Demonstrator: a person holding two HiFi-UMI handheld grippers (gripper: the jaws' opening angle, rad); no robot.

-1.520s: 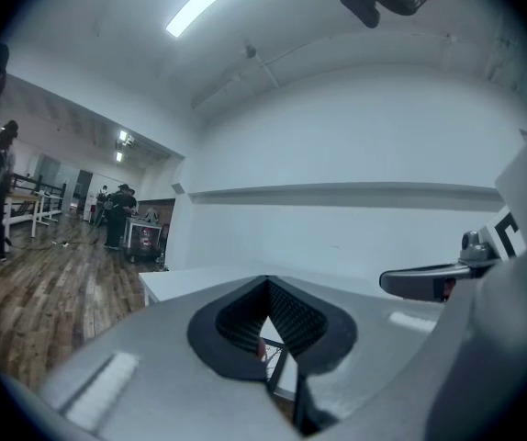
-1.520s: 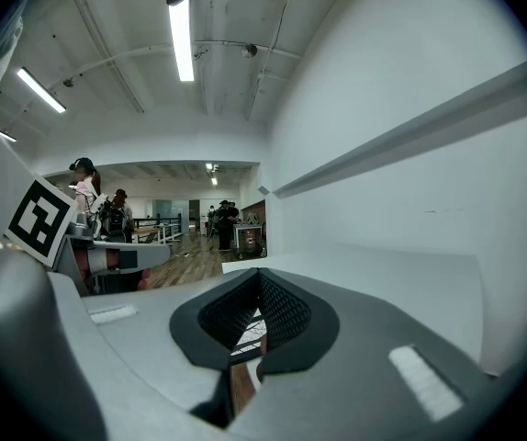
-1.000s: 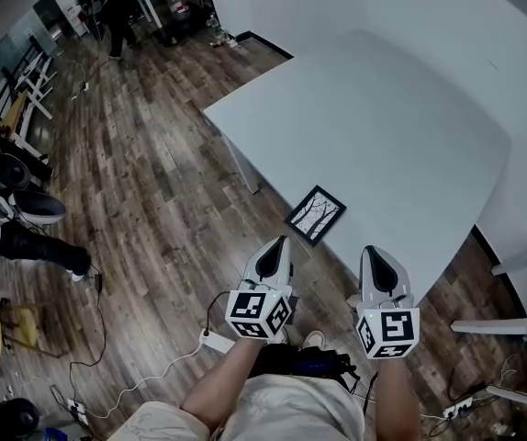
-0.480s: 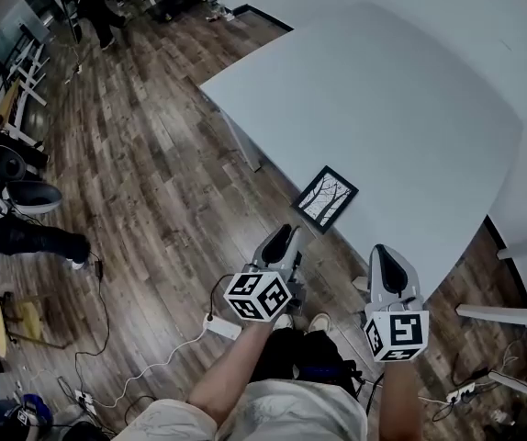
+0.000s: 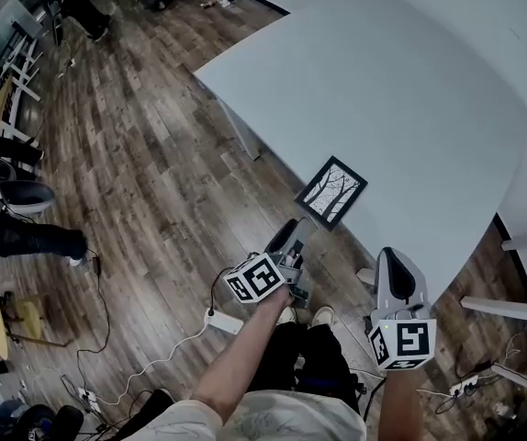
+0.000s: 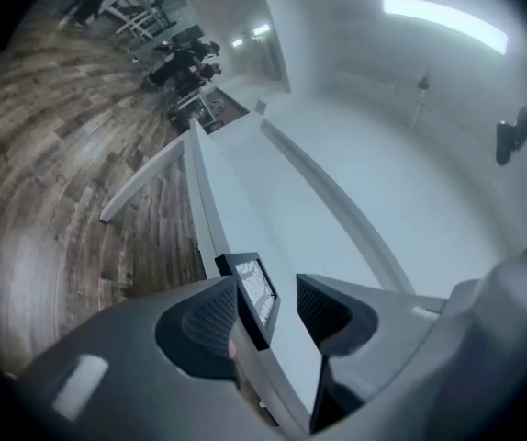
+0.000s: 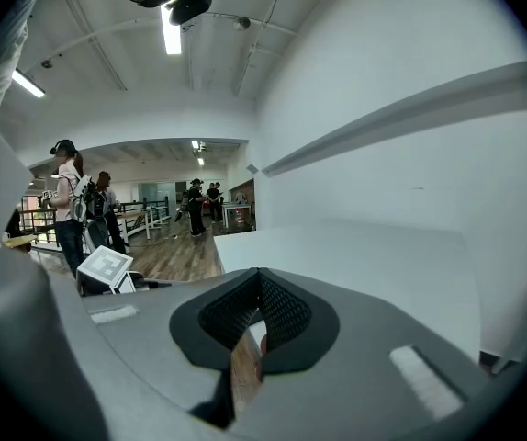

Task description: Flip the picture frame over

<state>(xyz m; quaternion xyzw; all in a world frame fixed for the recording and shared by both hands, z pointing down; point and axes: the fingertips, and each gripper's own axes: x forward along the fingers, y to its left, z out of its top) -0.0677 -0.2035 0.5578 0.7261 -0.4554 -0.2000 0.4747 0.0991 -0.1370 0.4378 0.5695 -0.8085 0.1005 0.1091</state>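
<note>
A black picture frame (image 5: 331, 191) with a tree print facing up lies flat on the white table (image 5: 401, 90), close to its near left edge. My left gripper (image 5: 300, 231) is open and reaches toward the frame's near corner, just short of it over the floor. In the left gripper view the picture frame (image 6: 252, 292) shows in the gap between the two jaws of my left gripper (image 6: 268, 309), its corner close to the left jaw; I cannot tell if they touch. My right gripper (image 5: 390, 259) hangs back below the table edge. In the right gripper view my right gripper (image 7: 262, 318) is shut and holds nothing.
Wooden floor (image 5: 144, 182) lies left of the table. A white power strip (image 5: 219, 321) with cables sits on the floor near my feet. A white chair (image 5: 521, 310) stands at the right. People stand in the far room (image 7: 195, 205).
My left gripper has moved forward and up toward the frame's near corner and turned. My right gripper has dropped back slightly toward me.
</note>
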